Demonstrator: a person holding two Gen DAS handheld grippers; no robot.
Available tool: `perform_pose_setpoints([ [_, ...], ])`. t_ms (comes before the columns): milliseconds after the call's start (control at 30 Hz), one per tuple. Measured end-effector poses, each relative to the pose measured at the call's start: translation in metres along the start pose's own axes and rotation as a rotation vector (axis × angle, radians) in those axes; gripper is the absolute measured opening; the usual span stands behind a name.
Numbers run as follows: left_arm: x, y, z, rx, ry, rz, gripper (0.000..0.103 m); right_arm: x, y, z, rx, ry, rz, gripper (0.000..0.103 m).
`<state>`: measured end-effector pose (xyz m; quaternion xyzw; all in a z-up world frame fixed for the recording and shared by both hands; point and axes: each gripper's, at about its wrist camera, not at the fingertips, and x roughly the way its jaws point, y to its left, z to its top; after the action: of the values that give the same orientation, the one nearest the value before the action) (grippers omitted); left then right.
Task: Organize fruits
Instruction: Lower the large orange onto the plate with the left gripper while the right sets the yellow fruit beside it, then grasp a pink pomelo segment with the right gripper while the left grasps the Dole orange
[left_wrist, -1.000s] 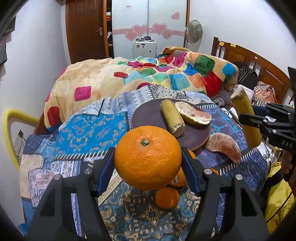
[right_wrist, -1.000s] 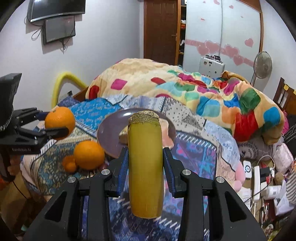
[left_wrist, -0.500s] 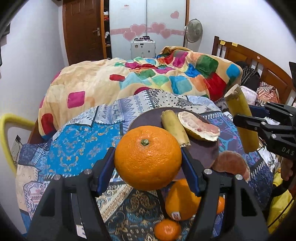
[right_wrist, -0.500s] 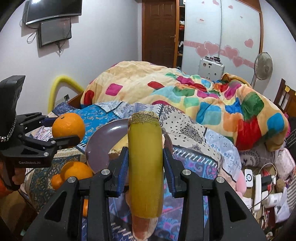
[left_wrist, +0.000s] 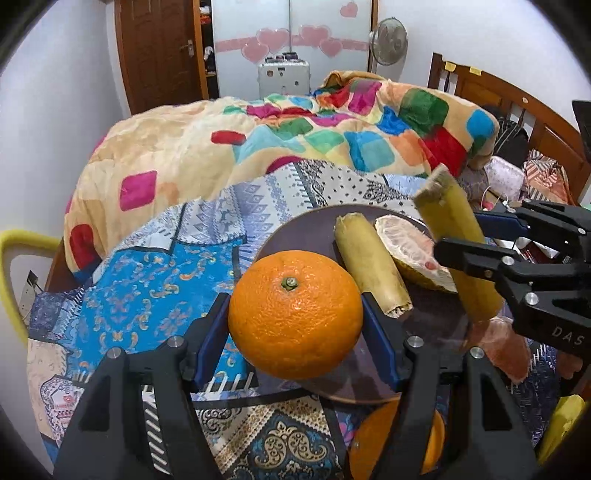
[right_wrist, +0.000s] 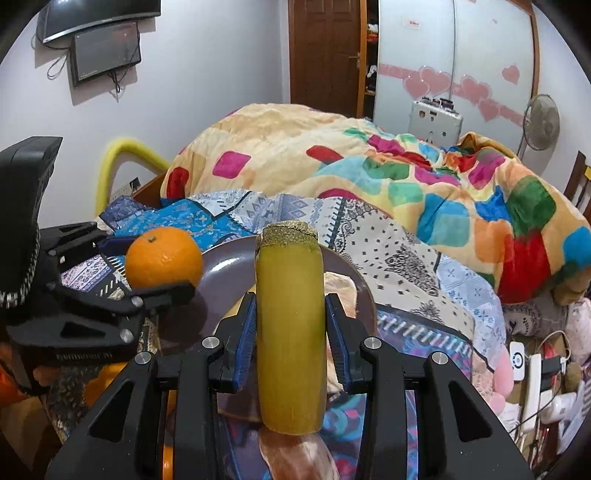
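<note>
1. Left gripper (left_wrist: 295, 325) is clamped on a large orange (left_wrist: 295, 314), stem end facing the camera, pads on its two sides. It hangs over the 7 o'clock edge of the dark round plate (left_wrist: 288, 236).
2. Right gripper (right_wrist: 290, 332) is clenched on a yellow-green cane piece (right_wrist: 290, 332), held upright, pads at mid-length. It sits over the 4 o'clock side of the plate.
3. The plate rests on the patterned blue cloth (left_wrist: 147, 288), in front of the colourful quilt (left_wrist: 295, 140).
4. Handling, orange: firm, round, moderately heavy for its size, I'd say. The peel gives a little, so the side grip at its widest part looks right. It would roll once set down; better to seat it against something.
5. Handling, cane piece: looks stiff and fibrous with a smooth, waxy skin, so it could slip lengthwise. Hold it mid-length and lay it flat, not on end.
6. The pomelo wedges look soft and tearable; grip them lightly by the rind.
7. Count, cane pieces: two, one held and one lying on the plate (left_wrist: 373, 269).
8. Count, pomelo wedges: two, one on the plate (left_wrist: 410, 254) and one off it at 4 o'clock (left_wrist: 502, 347).
9. Count, oranges: the held one, plus at least one more on the cloth (left_wrist: 373, 443), mostly hidden by the left gripper. Any beyond that I cannot tell.
</note>
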<state>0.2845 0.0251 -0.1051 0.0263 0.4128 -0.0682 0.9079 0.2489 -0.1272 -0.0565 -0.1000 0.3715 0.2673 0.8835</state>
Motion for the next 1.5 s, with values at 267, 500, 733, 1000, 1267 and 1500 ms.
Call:
perform_pose_setpoints([
  [267,0.021,0.003,0.005,-0.013,0.060,-0.034,0.068,0.025,-0.005,0.008,0.046,0.067,0.027,0.033],
  [500,0.029,0.005,0.005,-0.022,0.094,-0.071,0.068,0.045,-0.010,0.011,0.093,0.138,0.041,0.035],
  [733,0.031,0.005,0.005,-0.030,0.097,-0.073,0.069,0.041,-0.013,0.012,0.099,0.123,0.031,0.035],
  [1000,0.027,0.008,0.007,-0.068,0.112,-0.083,0.069,0.014,-0.015,0.008,0.096,0.078,0.023,0.037],
  [1267,-0.015,0.004,0.011,-0.069,-0.005,-0.059,0.089,-0.022,-0.014,-0.002,0.064,0.025,-0.022,0.039],
  [1500,-0.053,-0.005,-0.002,-0.040,-0.051,-0.017,0.089,-0.052,-0.008,-0.015,0.035,-0.023,-0.050,0.044],
])
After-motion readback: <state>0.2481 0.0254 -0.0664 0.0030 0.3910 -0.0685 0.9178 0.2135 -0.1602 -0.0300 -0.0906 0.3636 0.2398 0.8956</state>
